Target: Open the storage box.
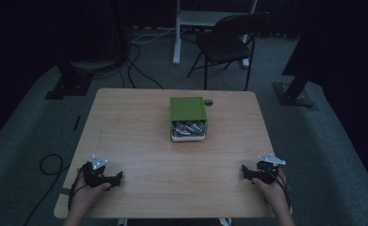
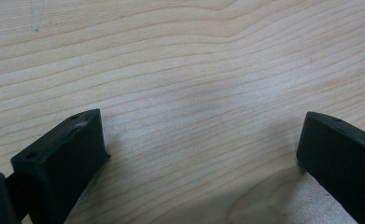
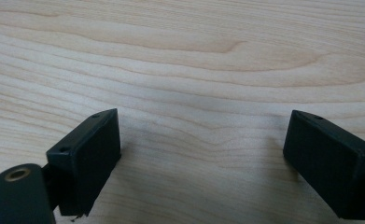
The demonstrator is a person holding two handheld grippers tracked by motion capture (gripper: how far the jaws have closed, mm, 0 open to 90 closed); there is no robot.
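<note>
With the green-lidded box (image 1: 188, 118) of metal parts mid-tabletop (image 1: 139, 141), well beyond both resting tools, my left hand-held gripper (image 1: 101, 175) and right hand-held gripper (image 1: 259, 173) stand wide open and empty: the reach toward the box, I judge, comes next.

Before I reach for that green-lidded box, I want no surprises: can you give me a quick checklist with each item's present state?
1. Left gripper jaws open, nothing between them: ok; bare wood shows between them in the left gripper view.
2. Right gripper jaws open and unloaded: ok.
3. Path across the table to the box free of obstacles: ok.
4. Green lid partly slid back, front of the box uncovered: ok.
5. Metal pieces all inside the box: ok; what they are: cannot tell.
6. Both grippers apart from the box, near the table's near edge: ok.
</note>
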